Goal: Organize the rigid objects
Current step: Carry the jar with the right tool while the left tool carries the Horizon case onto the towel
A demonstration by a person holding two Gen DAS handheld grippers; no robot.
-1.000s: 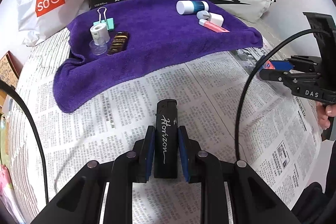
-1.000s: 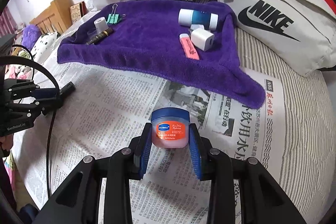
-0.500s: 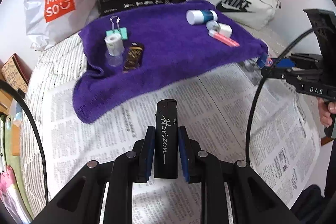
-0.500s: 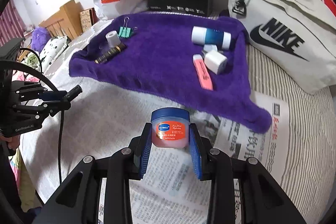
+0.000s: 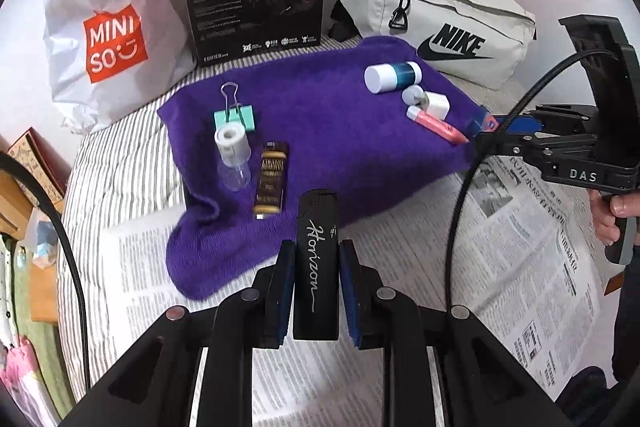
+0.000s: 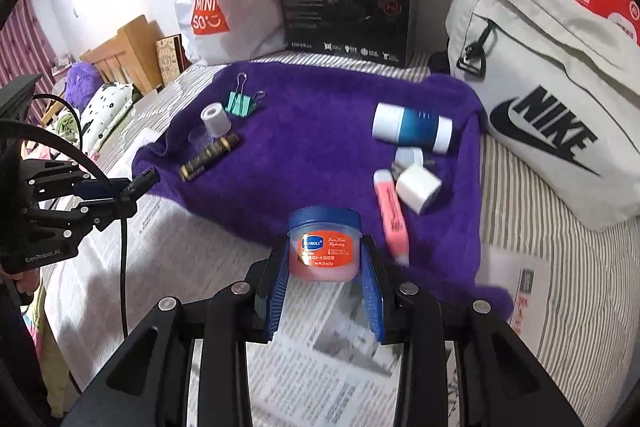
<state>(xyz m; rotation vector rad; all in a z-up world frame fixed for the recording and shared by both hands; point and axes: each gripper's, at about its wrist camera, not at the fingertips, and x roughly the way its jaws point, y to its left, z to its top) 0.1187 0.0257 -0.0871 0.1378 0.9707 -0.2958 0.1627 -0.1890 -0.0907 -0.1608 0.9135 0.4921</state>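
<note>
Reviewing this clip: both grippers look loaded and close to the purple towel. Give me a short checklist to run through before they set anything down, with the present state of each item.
1. Left gripper clamped on the black lighter: ok, pads on both sides.
2. Right gripper clamped on the blue-lidded jar: ok.
3. Free spot on the purple towel for both: ok, middle is bare.
4. Jar's path past the pink highlighter and white charger: not ok, they lie just ahead to the right.
5. Lighter's path past the gold-and-black tube: cannot tell, it lies close on the left.
</note>
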